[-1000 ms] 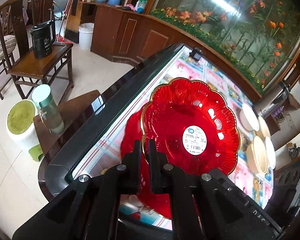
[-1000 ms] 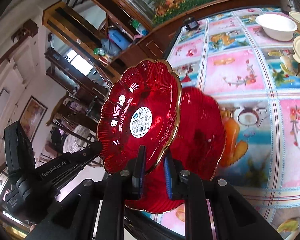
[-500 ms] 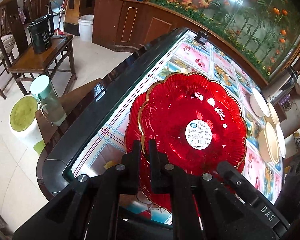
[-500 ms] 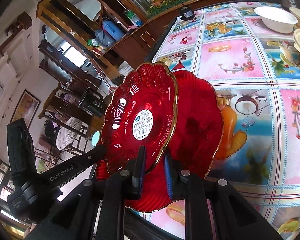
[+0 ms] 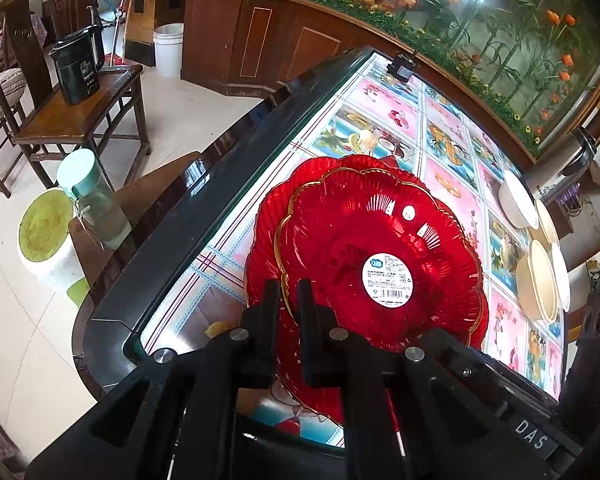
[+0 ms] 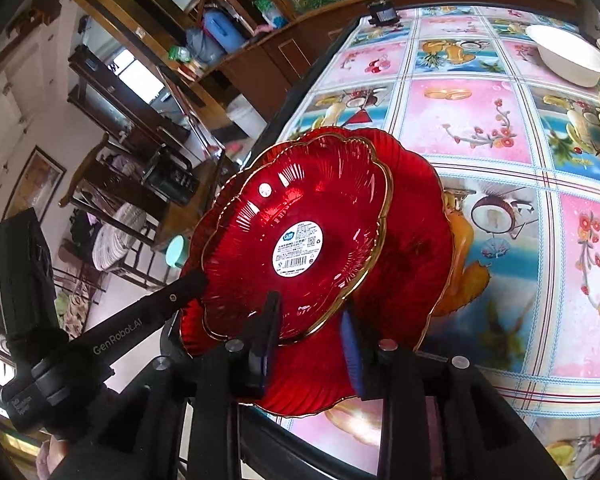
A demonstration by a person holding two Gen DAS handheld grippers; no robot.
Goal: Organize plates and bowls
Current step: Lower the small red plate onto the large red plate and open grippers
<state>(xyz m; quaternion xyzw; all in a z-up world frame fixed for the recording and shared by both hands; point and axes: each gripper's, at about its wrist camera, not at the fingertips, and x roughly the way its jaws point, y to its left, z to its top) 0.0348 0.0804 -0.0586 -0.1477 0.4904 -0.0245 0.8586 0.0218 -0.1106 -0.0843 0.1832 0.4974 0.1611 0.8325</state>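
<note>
A red gold-rimmed plate with a white label (image 5: 380, 252) (image 6: 300, 232) is held just above a second red plate (image 5: 264, 232) (image 6: 412, 240) that lies on the table near its left edge. My left gripper (image 5: 288, 300) is shut on the upper plate's near rim. My right gripper (image 6: 312, 320) has its jaws spread apart around the rims of both plates, touching neither clearly. The left gripper's body (image 6: 112, 340) shows in the right wrist view, reaching in from the left.
White and cream bowls (image 5: 540, 264) (image 6: 568, 56) stand at the table's far right. The table (image 6: 480, 120) has a pictured cloth under glass. A small black device (image 5: 402, 68) sits at the far edge. A stool with a bottle (image 5: 96, 208) stands left of the table.
The upper plate has tilted down from nearly upright to almost flat over the lower plate. My right gripper's jaws have opened wider; the left stays shut on the rim.
</note>
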